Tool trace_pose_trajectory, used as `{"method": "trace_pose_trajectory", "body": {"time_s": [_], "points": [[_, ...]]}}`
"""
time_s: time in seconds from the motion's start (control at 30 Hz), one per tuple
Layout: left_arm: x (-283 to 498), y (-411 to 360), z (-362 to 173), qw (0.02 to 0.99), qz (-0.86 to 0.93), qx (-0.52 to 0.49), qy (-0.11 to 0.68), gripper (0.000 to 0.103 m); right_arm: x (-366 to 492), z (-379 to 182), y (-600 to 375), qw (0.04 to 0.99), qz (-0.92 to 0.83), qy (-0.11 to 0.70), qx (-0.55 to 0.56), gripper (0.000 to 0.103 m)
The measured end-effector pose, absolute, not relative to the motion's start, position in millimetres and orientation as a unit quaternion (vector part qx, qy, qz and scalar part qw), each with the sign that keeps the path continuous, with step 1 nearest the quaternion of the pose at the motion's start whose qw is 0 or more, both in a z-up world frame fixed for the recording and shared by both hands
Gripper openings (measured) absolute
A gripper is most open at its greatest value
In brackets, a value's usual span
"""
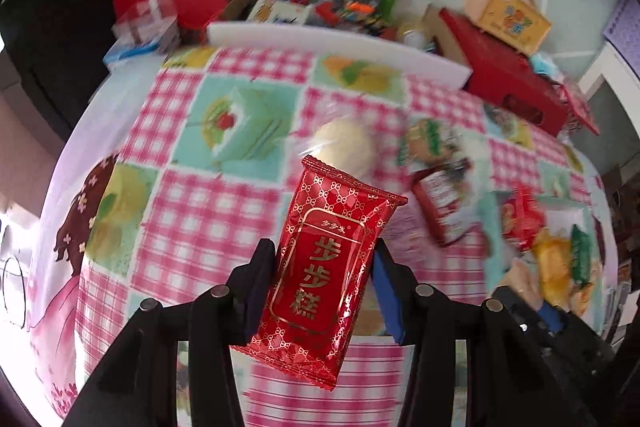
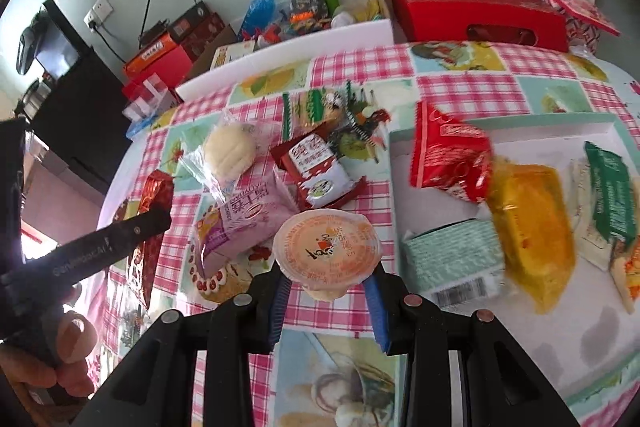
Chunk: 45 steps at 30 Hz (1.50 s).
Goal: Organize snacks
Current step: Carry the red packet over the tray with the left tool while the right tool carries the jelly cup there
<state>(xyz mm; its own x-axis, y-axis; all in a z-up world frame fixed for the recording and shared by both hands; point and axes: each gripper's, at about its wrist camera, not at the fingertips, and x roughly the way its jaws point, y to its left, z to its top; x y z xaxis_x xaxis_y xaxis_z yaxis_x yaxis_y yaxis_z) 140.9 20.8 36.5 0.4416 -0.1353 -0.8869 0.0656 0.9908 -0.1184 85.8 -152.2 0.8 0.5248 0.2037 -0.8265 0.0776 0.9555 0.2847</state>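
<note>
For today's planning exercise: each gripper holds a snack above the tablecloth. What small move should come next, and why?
Probably carry the right gripper, shut on the jelly cup, sideways over the white tray and set it down. The tray already holds several sorted packets, and the cup hangs just beside its edge. The left gripper with the red cake packet could follow.
</note>
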Motion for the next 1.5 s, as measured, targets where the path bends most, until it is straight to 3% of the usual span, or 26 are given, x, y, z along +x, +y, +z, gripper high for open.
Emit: {"method": "trace_pose_trajectory", "body": {"time_s": [0.33,0.7,0.93,1.5], "points": [[147,-64,57,0.842,-0.126,-0.037,0.523,0.05,69,26,-207,0.877,-0.022,0.452,0.161,0.037],[125,-148,43,0.832,-0.172,-0.02,0.527,0.05,43,31,-296,0.87,-0.121,0.439,0.189,0.037],[123,-166,22,0.827,-0.179,-0.013,0.533,0.05,35,24,-335,0.859,-0.151,0.438,0.217,0.037],[135,-180,3,0.821,-0.185,-0.005,0.54,0.05,57,2,-316,0.844,-0.118,0.483,0.203,0.037]]}}
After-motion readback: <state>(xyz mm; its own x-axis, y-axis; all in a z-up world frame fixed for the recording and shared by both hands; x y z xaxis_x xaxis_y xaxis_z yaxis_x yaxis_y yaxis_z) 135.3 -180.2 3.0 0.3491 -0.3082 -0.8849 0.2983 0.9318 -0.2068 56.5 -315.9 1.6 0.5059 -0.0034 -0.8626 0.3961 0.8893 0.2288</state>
